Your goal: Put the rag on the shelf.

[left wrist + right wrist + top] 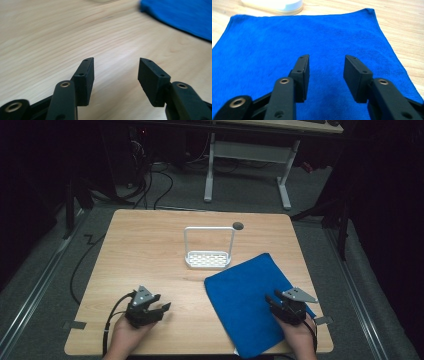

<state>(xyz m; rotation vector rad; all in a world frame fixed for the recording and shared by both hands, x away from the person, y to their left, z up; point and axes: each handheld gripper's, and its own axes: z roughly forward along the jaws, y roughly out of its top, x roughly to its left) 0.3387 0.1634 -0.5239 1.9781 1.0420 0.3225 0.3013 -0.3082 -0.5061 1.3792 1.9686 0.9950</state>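
Lying flat on the table's (150,245) right half, the blue towel (250,305) has its near edge hanging just past the table edge, which puts it within easy reach of the right hand. The right gripper (272,301) hovers over the towel's near right part, jaws apart with nothing between them; in its own view the right gripper (326,75) looks straight along the cloth, seemingly lined up to take hold of it. The left gripper (162,302) rests low over bare wood, just left of the towel, and in its own view the left gripper (116,77) shows jaws likewise apart and empty, the towel's edge off to the upper right. It looks poised to come in from the other side so both can work the cloth together. A white rack (208,250) stands upright behind the towel near the table's middle, close to the towel's far corner, probably where the towel is meant to go.
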